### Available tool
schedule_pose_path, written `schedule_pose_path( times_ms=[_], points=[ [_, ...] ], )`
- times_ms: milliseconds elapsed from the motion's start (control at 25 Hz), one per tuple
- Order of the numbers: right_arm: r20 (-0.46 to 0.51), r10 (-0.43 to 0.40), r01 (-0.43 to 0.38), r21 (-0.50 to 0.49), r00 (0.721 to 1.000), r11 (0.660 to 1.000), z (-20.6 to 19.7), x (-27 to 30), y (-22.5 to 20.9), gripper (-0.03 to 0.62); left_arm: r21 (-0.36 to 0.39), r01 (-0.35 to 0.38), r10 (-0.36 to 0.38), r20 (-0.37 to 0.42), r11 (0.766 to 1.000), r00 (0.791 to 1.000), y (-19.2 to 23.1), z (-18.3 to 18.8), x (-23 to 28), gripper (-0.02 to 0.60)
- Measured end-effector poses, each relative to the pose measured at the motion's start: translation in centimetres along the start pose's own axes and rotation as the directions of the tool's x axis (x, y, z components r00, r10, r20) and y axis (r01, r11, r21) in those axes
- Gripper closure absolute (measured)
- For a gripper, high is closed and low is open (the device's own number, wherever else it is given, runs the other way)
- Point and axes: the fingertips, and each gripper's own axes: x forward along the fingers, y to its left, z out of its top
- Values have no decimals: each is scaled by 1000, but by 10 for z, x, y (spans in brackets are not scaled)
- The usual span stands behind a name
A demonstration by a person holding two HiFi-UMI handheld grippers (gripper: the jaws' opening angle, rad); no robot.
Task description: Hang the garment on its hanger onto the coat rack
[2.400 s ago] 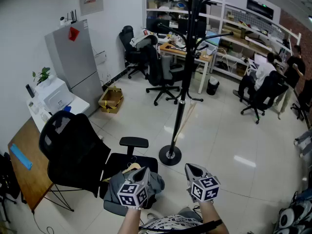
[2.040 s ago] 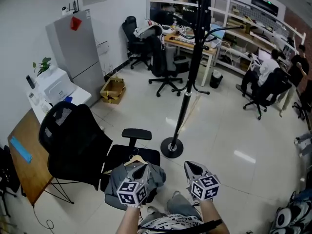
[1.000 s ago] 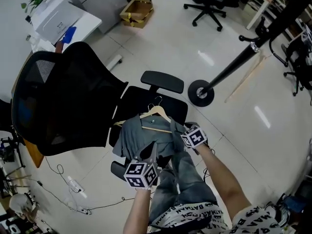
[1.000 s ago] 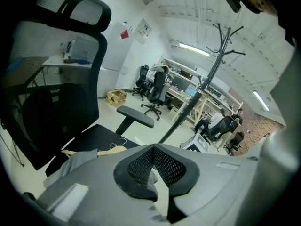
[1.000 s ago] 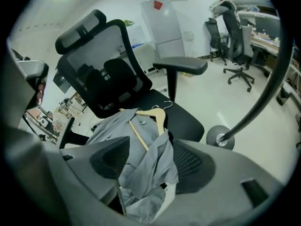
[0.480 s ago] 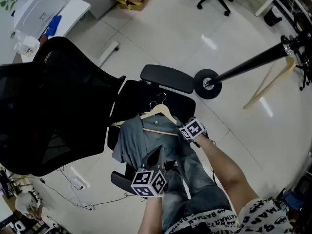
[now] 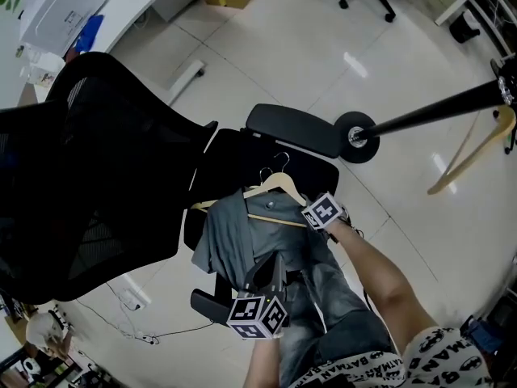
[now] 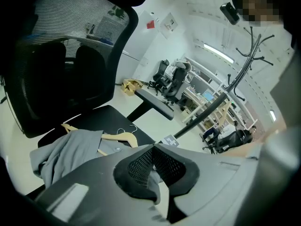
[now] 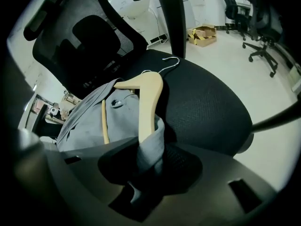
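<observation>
1 grey shirt is lying on 1 wooden hanger set crosswise, hook pointing toward the armrest. The right gripper, jaws just closing, is pinching the shirt's shoulder. The left gripper is sitting closed.

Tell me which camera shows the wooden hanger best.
Right gripper view: the wooden hanger lies large and central, hook and arm clear. The head view shows it small from above; the left gripper view catches only hook and shoulder.
</observation>
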Motion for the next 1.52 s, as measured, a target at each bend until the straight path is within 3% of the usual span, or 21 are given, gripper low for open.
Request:
schedule_pose_path(
  times_ms=[40, 160, 280, 360, 440, 520, 640, 840, 1000, 1120, 1240, 1400, 1520],
  points=[
    [2, -19, 19, -16, 1000, 1000, 2, 0, 2, 462, -3, -2, 2, 0, 1000, 1000, 2, -1, -1, 595],
    [52, -87, 89, -28, 995, 996, 11, -6, 9, 471, -6, 1, -1, 2, 1000, 1000, 4, -3, -3, 595],
    [153, -234, 251, -101, 960, 963, 20, -25, 11, 476, -3, 18, -18, 7, 1000, 1000, 1, -3, -10, 595],
    [297, -348, 409, -172, 889, 896, 31, -53, 15, 477, 4, 27, -27, 13, 1000, 1000, -3, -4, -16, 596],
    [450, -407, 534, -198, 794, 822, 42, -87, 29, 477, 13, 35, -35, 19, 999, 999, -6, -4, -24, 595],
    [557, -429, 608, -181, 711, 773, 50, -118, 46, 477, 26, 45, -46, 26, 999, 999, -9, -2, -32, 595],
    [657, -443, 673, -136, 610, 727, 56, -160, 66, 477, 49, 68, -71, 45, 996, 996, -15, 2, -47, 595],
    [742, -446, 742, -102, 500, 662, 50, -239, 107, 479, 89, 66, -73, 79, 994, 994, -27, 8, -91, 595],
    [802, -452, 803, -57, 391, 593, 57, -308, 123, 479, 164, 59, -85, 154, 985, 984, -36, 42, -108, 596],
    [831, -451, 823, -14, 325, 568, 52, -359, 137, 479, 224, 53, -99, 201, 973, 975, -53, 66, -124, 596],
    [845, -455, 837, 16, 282, 547, 47, -401, 149, 479, 286, 71, -140, 226, 956, 964, -75, 86, -136, 596],
    [865, -430, 817, 41, 259, 575, 43, -456, 169, 480, 383, 101, -205, 243, 918, 948, -113, 107, -153, 596],
    [880, -407, 816, 37, 246, 576, 38, -498, 184, 480, 434, 127, -256, 252, 892, 933, -141, 114, -168, 595]
  ],
)
